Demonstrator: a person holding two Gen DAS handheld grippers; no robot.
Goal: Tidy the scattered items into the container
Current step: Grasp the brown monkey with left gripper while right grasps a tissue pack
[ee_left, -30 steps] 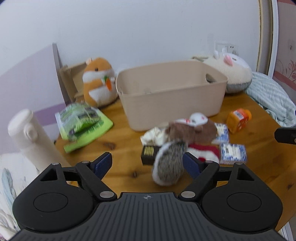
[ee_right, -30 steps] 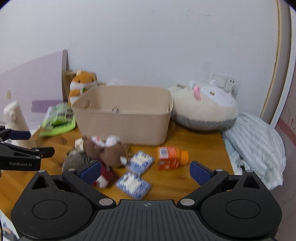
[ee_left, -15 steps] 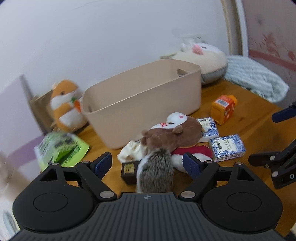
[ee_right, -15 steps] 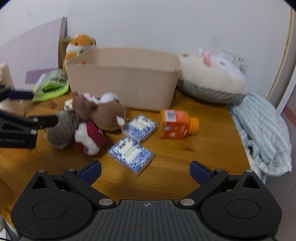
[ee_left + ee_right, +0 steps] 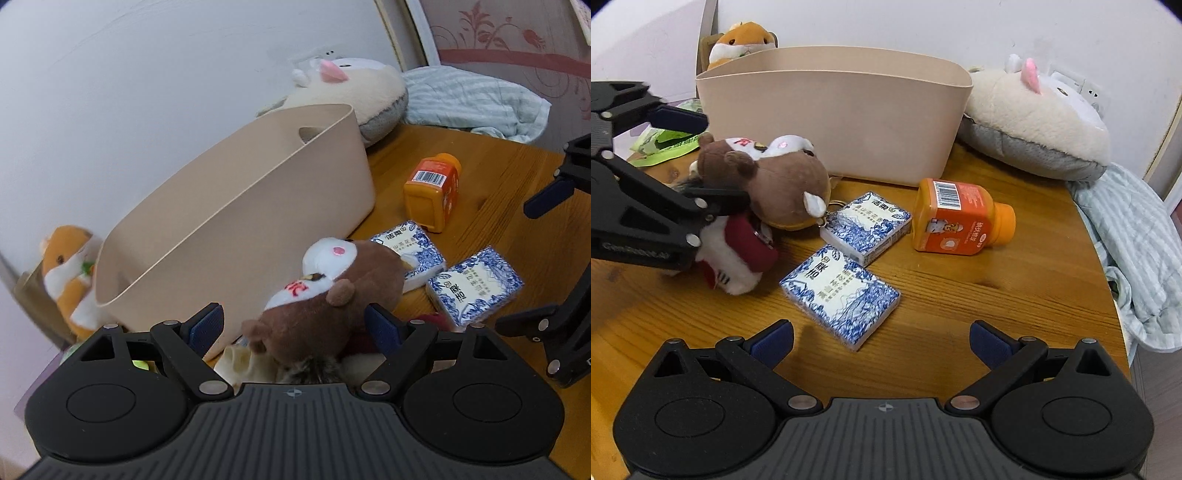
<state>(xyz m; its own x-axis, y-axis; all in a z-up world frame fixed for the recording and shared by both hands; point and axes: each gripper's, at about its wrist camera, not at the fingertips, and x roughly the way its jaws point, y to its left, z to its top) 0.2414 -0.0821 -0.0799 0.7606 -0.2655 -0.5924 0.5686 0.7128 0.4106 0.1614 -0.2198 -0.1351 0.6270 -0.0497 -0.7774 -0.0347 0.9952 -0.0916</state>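
A beige bin (image 5: pixel 236 206) (image 5: pixel 834 110) stands on the wooden table (image 5: pixel 960 295). In front of it lie a brown plush (image 5: pixel 332 295) (image 5: pixel 775 181), a red-and-white plush (image 5: pixel 738 258), a grey furry plush (image 5: pixel 310 373), two blue-patterned tissue packs (image 5: pixel 838 291) (image 5: pixel 866 225) and an orange bottle (image 5: pixel 956 218) (image 5: pixel 432 188) on its side. My left gripper (image 5: pixel 295 325) (image 5: pixel 701 158) is open, its jaws on either side of the brown plush. My right gripper (image 5: pixel 882 339) (image 5: pixel 532 258) is open and empty just before the nearer tissue pack.
A large cream cat plush (image 5: pixel 1034 114) and a striped blue cloth (image 5: pixel 1137 240) lie at the right. An orange hamster plush (image 5: pixel 742 40) stands behind the bin. A green packet (image 5: pixel 668 144) lies at the left.
My left gripper has moved forward and turned right so the brown plush now sits between its jaws. My right gripper has dropped lower and closer to the tissue packs.
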